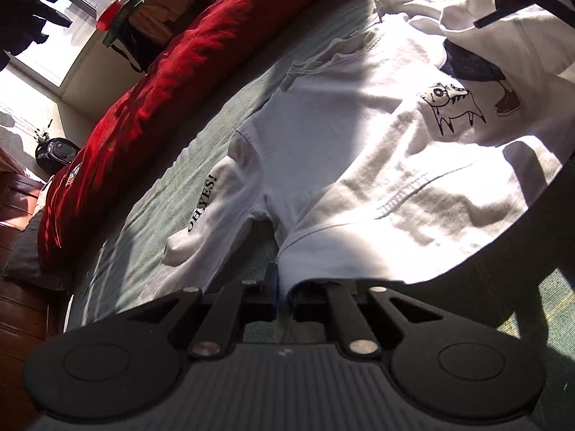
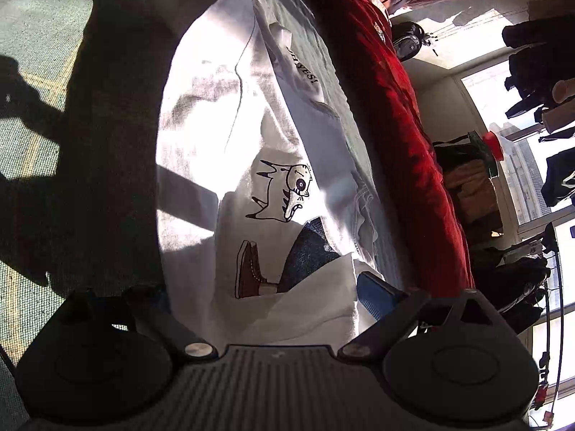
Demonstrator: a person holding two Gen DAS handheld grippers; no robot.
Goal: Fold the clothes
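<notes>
1. While the left gripper (image 1: 284, 298) is clamped on the white T-shirt (image 1: 359, 151) hem, tension is best kept even.
2. The right gripper (image 2: 258, 298) is spread apart around folded cloth, not pinching.
3. The shirt is laid on the green bedspread (image 1: 201, 165), beside the red pillow (image 1: 151, 82).

A bedroom in a home: a bed (image 1: 151, 215) spread with a pale green cover carries a long red pillow (image 1: 151, 82) along its far side. Dark garments (image 2: 532, 61) hang by a tall sunlit window (image 2: 503, 107) (city buildings show through the glass), and a wooden floor (image 1: 14, 316) runs beside the bed.
</notes>
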